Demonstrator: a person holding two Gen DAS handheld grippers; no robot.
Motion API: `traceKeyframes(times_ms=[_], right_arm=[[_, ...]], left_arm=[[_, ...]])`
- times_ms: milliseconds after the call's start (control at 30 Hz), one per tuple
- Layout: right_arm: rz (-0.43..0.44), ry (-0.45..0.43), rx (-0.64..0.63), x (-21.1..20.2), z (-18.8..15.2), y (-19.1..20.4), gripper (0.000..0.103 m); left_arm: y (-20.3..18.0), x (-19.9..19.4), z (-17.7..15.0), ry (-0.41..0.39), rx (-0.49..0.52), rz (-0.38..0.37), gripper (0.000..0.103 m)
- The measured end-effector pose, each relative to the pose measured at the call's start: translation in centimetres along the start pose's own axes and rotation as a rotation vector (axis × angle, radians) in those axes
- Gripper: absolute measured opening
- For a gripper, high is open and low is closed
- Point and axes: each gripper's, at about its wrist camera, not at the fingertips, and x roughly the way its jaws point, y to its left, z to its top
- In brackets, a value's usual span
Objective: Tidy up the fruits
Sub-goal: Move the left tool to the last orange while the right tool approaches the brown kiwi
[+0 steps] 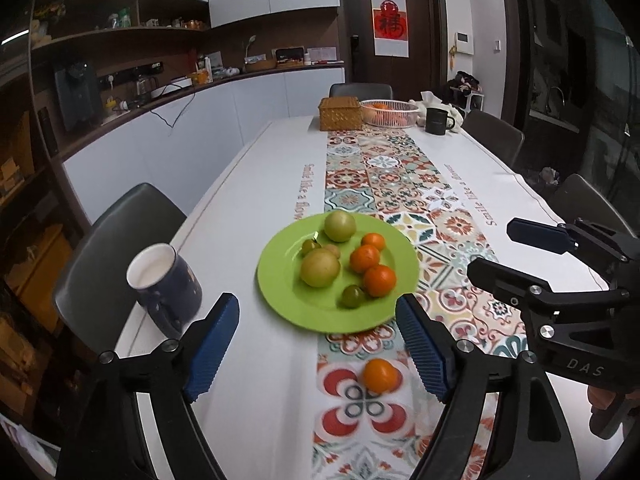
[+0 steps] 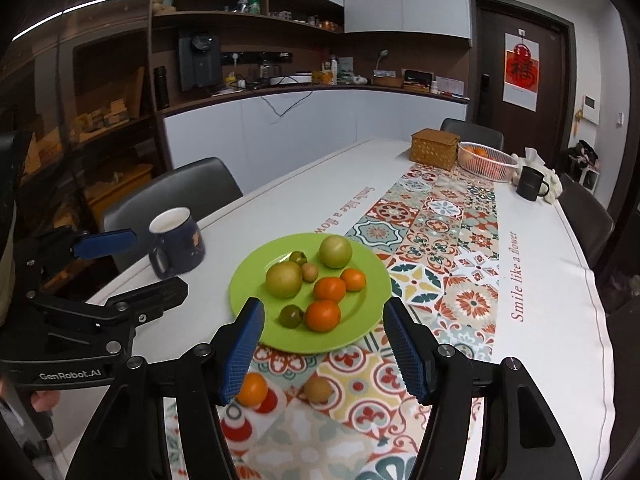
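Dark blue mug [image 1: 166, 286] near my tabletop [image 1: 256, 184] edge; wicker box [image 1: 340, 113] and black mug [image 1: 437, 120] far end.

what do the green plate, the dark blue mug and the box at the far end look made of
Green plate: probably plastic or melamine; uniform matte lime colour, only a soft sheen.
Dark blue mug: likely glazed ceramic; thick wall, glossy outside, white inside.
Box: woven rattan or bamboo by its basket-weave texture and tan colour, though it could be an imitation.

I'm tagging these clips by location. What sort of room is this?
Likely a home kitchen-dining room: a long dining table with chairs, a counter crowded with small appliances, and open shelves above it.
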Motion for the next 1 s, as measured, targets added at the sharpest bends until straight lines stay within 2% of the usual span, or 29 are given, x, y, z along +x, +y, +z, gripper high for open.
traceKeyframes(times_ms=[200,500,867,1000], right_arm=[[0.01,0.027,-0.034,0.1,-1.9,-0.4,0.063],[0.031,0.106,-0.094,1.9,-5.2,-0.1,0.063],[0.053,0.199,-0.142,5.7,-7.1,-0.1,0.062],[0.064,0.229,-0.147,7.1,-7.7,-0.1,0.062]], left_arm=[[-1.4,0.6,-2.1,0.028,0.009,-0.013,0.081],[-2.8,2.7,-5.2,0.05,0.095,-0.015,0.081],[-2.9,7.0,-7.2,0.138,0.112,-0.108,0.08],[-3.1,8.5,-7.4,0.169,0.114,-0.131,0.075]])
